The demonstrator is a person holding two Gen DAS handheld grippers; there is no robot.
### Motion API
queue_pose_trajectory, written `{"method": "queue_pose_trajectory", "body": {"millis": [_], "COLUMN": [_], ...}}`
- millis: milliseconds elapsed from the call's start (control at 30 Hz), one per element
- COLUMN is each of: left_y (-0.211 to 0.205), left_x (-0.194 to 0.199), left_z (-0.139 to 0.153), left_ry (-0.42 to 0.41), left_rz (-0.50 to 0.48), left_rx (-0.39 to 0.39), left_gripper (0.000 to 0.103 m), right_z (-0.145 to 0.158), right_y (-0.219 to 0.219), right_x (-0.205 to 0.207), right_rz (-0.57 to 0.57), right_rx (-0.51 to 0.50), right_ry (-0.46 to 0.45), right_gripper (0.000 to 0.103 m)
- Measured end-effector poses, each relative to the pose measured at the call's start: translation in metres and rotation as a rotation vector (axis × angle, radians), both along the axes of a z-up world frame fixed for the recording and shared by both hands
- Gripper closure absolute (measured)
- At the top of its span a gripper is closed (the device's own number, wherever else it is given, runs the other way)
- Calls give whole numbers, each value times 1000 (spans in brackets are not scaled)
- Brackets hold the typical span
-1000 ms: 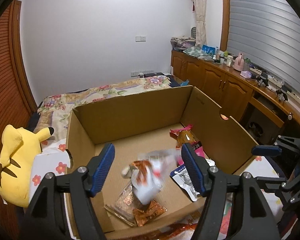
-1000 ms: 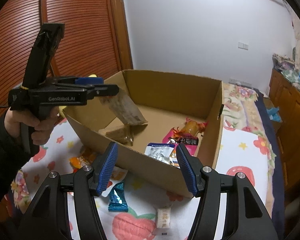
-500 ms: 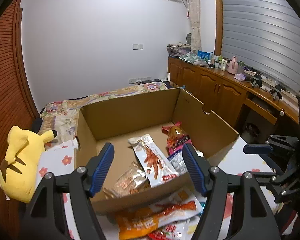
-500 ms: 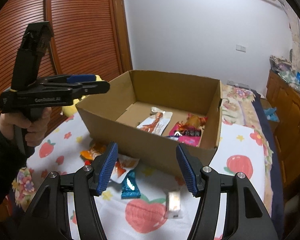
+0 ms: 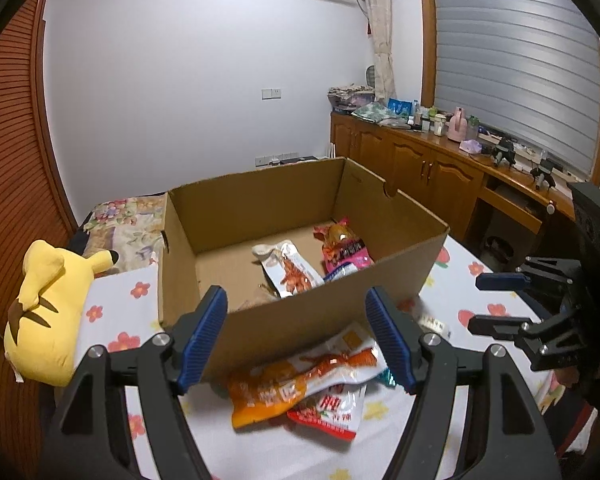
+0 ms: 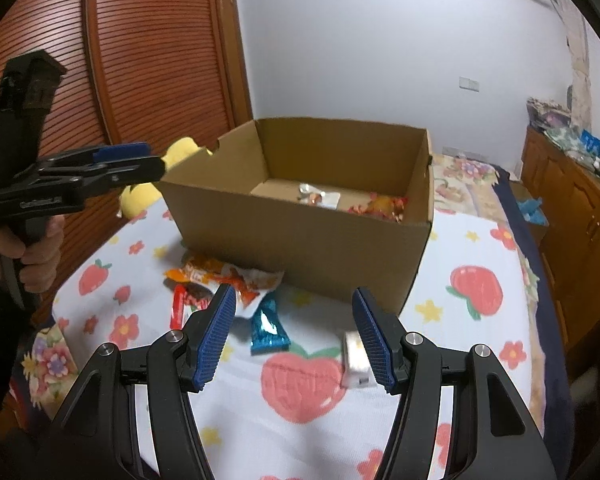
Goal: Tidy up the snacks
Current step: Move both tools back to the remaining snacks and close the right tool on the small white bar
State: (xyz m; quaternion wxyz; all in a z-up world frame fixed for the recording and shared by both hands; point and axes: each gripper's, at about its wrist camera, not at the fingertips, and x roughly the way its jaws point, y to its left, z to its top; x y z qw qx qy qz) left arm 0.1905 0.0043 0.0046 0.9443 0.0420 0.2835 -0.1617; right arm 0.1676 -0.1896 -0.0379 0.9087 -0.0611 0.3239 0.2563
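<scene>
An open cardboard box (image 5: 324,304) stands on the fruit-print cloth, holding a white-and-orange packet (image 5: 290,270) and a pink packet (image 5: 342,246). My left gripper (image 5: 295,300) is open and empty, in front of the box's near wall and above an orange packet (image 5: 300,376) and a red-and-white packet (image 5: 328,412). My right gripper (image 6: 295,300) is open and empty too, hovering over the cloth short of the box (image 6: 308,240). Below it lie a blue wrapper (image 6: 268,326), a small white packet (image 6: 354,360) and orange packets (image 6: 220,276). The left gripper (image 6: 140,160) shows at left.
A yellow plush toy (image 5: 48,312) lies left of the box. Wooden cabinets (image 5: 440,176) with clutter on top run along the right wall. A slatted wooden door (image 6: 148,60) stands behind the left side. A hand (image 6: 40,256) grips the left tool's handle.
The white-and-orange packet dropped from between the left gripper's fingers into the box. Both grippers drew back from the box, bringing the loose snacks in front of it into view.
</scene>
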Motion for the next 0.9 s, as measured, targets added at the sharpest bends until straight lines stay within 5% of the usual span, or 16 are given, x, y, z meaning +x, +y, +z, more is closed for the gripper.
{"method": "queue_pose_trajectory", "body": {"millis": [600, 900], "left_y": [4, -6], "left_x": [-18, -7], "left_z": [-67, -95], "left_ry": [107, 170], "left_rz": [-6, -52], "left_rx": [4, 50], "left_gripper": [31, 31], "right_z": [-55, -82], "right_y": [-15, -16], "right_x": [19, 50], "right_rz": [-65, -92], "right_rx": [-71, -124], "right_ry": [109, 163], "right_gripper": [42, 57]}}
